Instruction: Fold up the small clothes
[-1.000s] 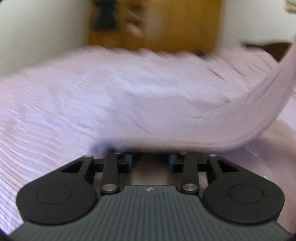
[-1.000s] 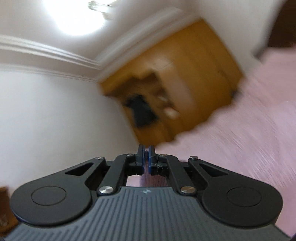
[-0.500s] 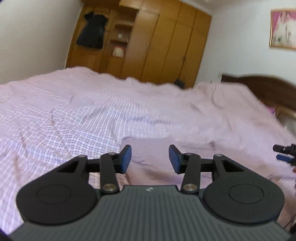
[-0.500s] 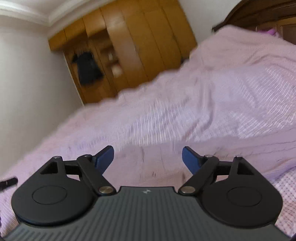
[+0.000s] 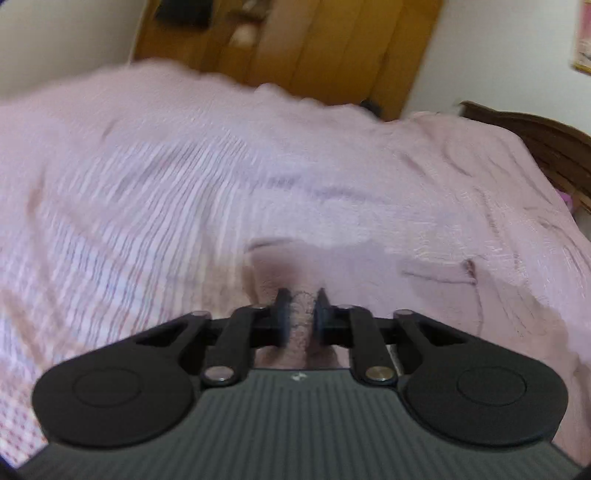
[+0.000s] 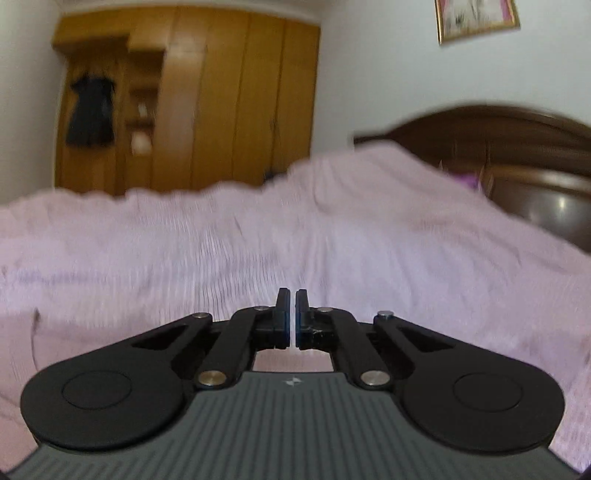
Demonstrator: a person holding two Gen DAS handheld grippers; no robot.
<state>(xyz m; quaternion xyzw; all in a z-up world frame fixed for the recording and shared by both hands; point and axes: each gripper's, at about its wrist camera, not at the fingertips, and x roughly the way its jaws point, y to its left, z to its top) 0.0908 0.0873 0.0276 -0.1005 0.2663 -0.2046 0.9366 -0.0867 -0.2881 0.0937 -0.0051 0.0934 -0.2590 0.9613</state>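
A small dusty-pink garment (image 5: 369, 269) lies flat on the pink checked bedspread (image 5: 147, 206). In the left wrist view my left gripper (image 5: 300, 312) sits low over the garment's near-left corner, jaws nearly closed with bunched, lace-edged cloth between the pads. In the right wrist view my right gripper (image 6: 292, 314) has its jaws almost together with only a thin gap, low over pink cloth (image 6: 74, 332); I cannot tell whether cloth is pinched between them.
The bedspread (image 6: 332, 229) covers the whole bed. A dark wooden headboard (image 6: 498, 147) stands at the right. A wooden wardrobe (image 6: 221, 103) with a hanging black garment (image 6: 90, 110) lines the far wall. A framed picture (image 6: 476, 18) hangs above the headboard.
Half a second ago both grippers were open above the laid-out garment. Both have since dropped lower and closed, the left one on the garment's near corner.
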